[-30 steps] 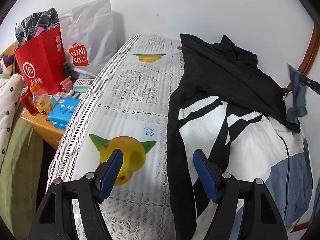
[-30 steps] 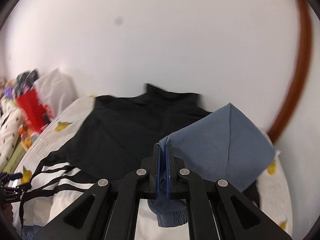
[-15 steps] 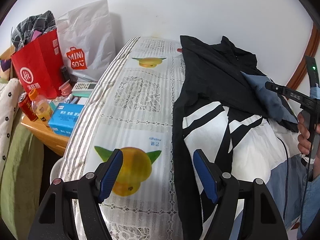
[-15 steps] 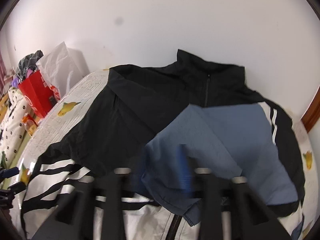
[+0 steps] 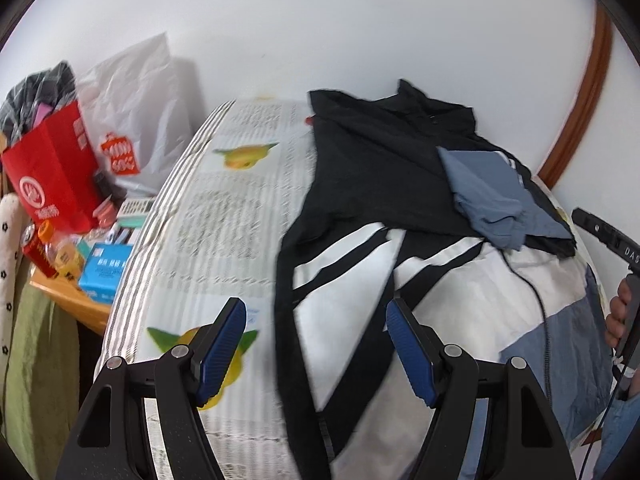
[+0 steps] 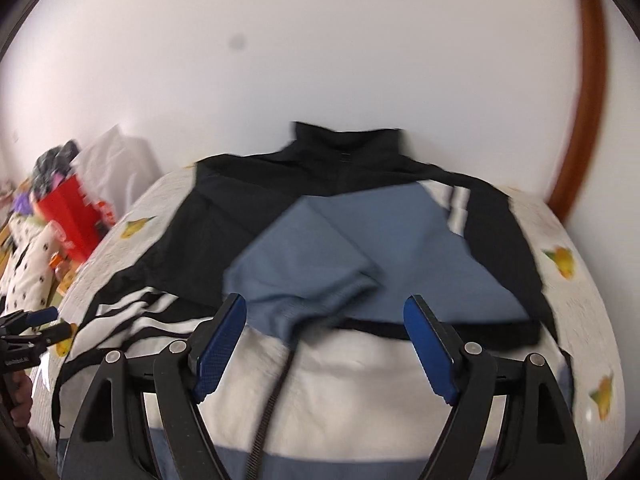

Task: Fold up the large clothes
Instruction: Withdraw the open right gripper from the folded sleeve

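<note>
So far one fold shows: the jacket (image 6: 320,208) lies spread on the bed (image 5: 224,216), collar toward the wall, and its blue sleeve (image 6: 320,264) is laid across the black chest, the cuff bunched near the white middle panel. By my reading the striped sleeve (image 5: 340,256) on the other side is at least partly turned in too, though its lie is loose and it may want tidying. Left to do, as I judge it, is squaring the sleeves and bringing the lower body of the jacket up over the chest; the hem end is spread toward the camera, unfolded.

The right tool (image 6: 324,344) has just been opening; its blue pads stand wide apart with nothing pressed between them. The cuff sits just ahead of the gap, free of both pads, so the sleeve is released. The left tool (image 5: 316,348) is likewise spread wide and empty, hovering over the jacket's black edge and the patterned sheet, touching neither as far as I can tell. In the left view the right tool's handle shows at the far right edge, gripped by a hand (image 5: 618,312).
</note>
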Demonstrator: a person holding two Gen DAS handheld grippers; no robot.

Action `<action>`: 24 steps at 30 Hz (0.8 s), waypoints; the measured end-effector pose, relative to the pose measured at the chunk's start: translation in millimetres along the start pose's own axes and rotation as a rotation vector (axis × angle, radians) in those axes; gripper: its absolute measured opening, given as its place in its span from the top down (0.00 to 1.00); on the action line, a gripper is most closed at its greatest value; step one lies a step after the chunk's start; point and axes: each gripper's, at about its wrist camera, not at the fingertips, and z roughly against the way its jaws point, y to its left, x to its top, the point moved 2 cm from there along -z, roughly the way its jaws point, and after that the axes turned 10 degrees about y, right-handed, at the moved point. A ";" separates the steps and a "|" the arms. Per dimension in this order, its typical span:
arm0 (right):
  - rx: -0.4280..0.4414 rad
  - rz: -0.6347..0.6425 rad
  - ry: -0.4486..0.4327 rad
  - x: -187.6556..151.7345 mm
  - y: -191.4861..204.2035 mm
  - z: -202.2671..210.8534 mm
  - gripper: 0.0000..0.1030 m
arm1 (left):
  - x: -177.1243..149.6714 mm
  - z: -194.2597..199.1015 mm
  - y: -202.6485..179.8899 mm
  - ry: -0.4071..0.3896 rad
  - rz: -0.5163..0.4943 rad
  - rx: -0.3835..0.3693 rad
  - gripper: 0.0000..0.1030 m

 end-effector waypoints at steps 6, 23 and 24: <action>-0.065 -0.114 -0.003 -19.5 -57.8 23.5 0.22 | 10.3 11.8 -34.5 -0.035 -0.035 0.016 0.31; -0.163 -0.185 0.081 -41.7 -166.5 39.0 0.42 | 48.1 -16.5 -186.6 -0.007 -0.204 0.006 0.31; -0.169 -0.184 0.082 -41.5 -170.5 38.6 0.42 | 50.0 -20.5 -192.7 -0.005 -0.208 0.008 0.31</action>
